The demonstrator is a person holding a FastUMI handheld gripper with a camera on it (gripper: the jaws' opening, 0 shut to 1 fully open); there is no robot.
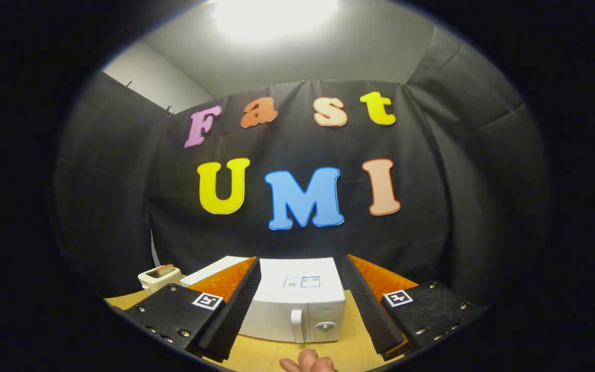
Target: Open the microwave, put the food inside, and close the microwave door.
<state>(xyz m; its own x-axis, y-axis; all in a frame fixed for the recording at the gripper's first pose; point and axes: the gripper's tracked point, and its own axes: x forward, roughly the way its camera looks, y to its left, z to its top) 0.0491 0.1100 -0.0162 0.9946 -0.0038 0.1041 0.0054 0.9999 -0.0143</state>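
Note:
A white microwave stands on the wooden table, seen from above and in front, between and beyond my fingers. Its door is closed, with a vertical handle and a round knob on the right part of the front. My gripper is open, its fingers spread wide to either side of the microwave with nothing between them. It hovers above the table, short of the microwave. To the left of the microwave sits a small cream toaster with a piece of toast in its slot.
Fingertips of a person's hand show at the near table edge, just below the microwave front. Black cloth walls close the booth behind and on both sides. Bare wood lies in front of the microwave.

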